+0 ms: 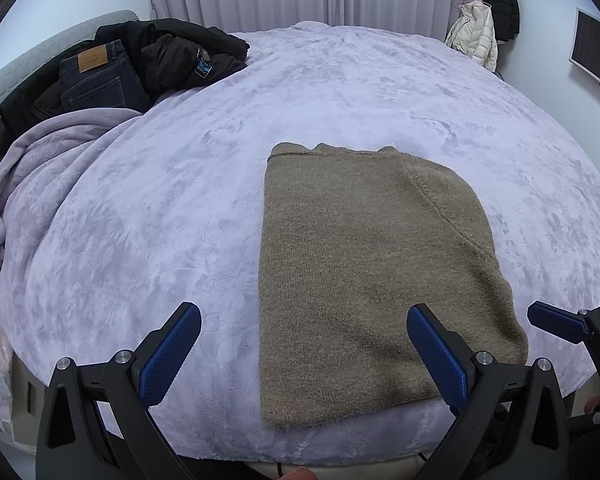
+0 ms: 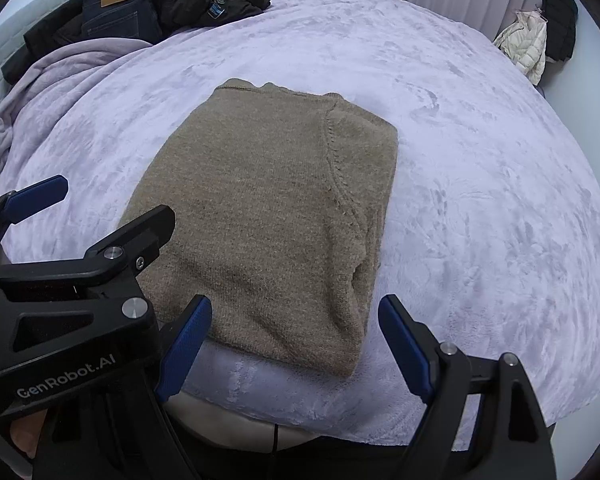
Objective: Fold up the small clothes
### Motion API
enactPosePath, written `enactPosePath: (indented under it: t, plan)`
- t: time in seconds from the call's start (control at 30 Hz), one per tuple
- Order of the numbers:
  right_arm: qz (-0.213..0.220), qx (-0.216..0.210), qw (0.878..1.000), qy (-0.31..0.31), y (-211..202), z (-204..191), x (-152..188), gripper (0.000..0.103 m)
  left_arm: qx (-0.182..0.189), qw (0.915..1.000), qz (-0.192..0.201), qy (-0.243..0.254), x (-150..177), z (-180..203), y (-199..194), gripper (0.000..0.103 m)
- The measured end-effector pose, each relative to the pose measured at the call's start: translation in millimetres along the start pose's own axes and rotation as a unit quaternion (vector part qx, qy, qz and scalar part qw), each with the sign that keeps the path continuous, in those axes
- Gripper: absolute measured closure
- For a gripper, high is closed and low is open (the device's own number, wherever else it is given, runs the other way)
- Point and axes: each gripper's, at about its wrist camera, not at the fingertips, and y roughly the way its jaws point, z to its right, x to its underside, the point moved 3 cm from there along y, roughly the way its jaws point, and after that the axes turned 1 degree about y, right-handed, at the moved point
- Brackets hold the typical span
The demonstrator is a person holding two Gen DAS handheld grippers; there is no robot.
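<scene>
1. we find a tan knitted sweater (image 1: 364, 264) lying folded into a long rectangle on the bed's lilac plush blanket (image 1: 220, 168), its near end close to the bed edge.
2. we note the left gripper (image 1: 304, 354) hovering over that near end with its jaws wide apart; one blue pad is above bare blanket, the other above the sweater, and nothing is clamped.
3. we note the right gripper (image 2: 296, 348) just beside it, jaws likewise spread wide and empty, framing the sweater's near right corner.
4. at the far left of the bed we record folded jeans (image 1: 100, 76) resting on a black jacket (image 1: 188, 56), well apart from the sweater.
5. a cream puffer coat (image 1: 476, 36) hangs by the far wall.
</scene>
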Motion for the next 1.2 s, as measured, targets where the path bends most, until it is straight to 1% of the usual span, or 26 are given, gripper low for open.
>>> enactPosePath:
  t: [1.2]
  plan:
    - [-0.002,0.000,1.000,0.000,-0.3,-1.2,0.3,0.016,0.002,1.0000,-0.003,-0.004,1.3,1.9,0.9,0.000]
